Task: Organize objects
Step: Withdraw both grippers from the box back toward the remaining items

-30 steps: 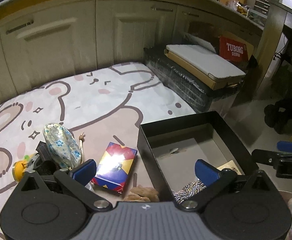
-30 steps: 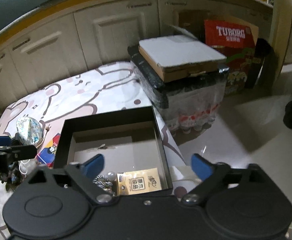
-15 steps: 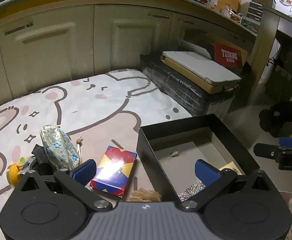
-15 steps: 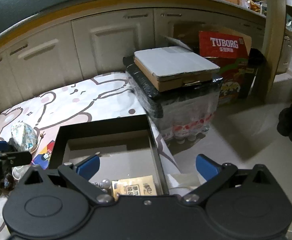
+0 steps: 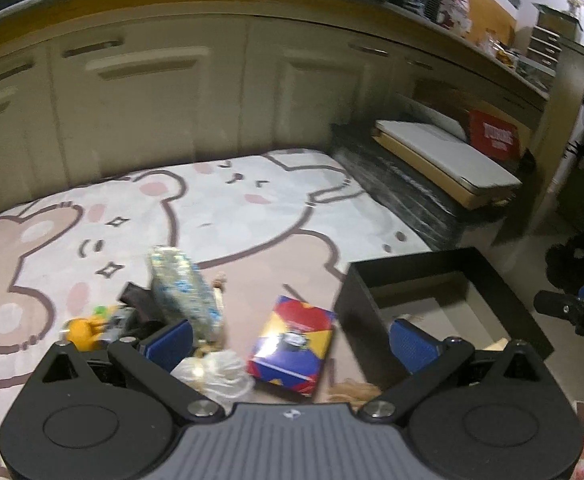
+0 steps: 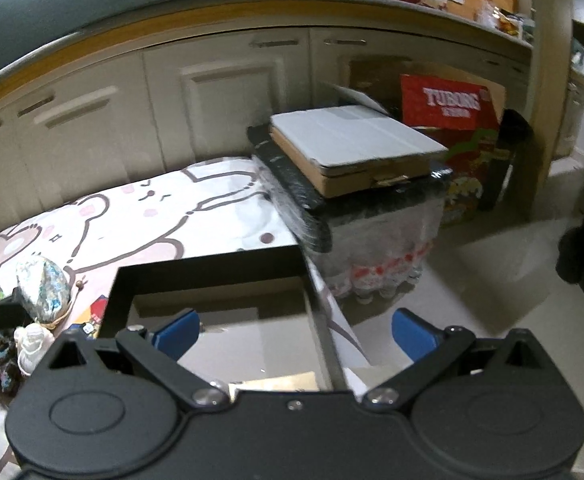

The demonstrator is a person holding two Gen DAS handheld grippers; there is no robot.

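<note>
Grippers, left (image 5: pixel 289 338) and right (image 6: pixel 296 334), hover spread and empty. Loose items lie beside the box (image 5: pixel 356 288). Likely next: left lowers onto the colourful pack (image 5: pixel 292 342) and pinches it.

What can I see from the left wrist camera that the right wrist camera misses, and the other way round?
Only the left wrist view shows the whole colourful box on the mat, the yellow toy and the left tongs, open. Only the right shows the white figurine, the beer carton's full front and the right tongs, open. Both show the black box and the foil pouch.
</note>
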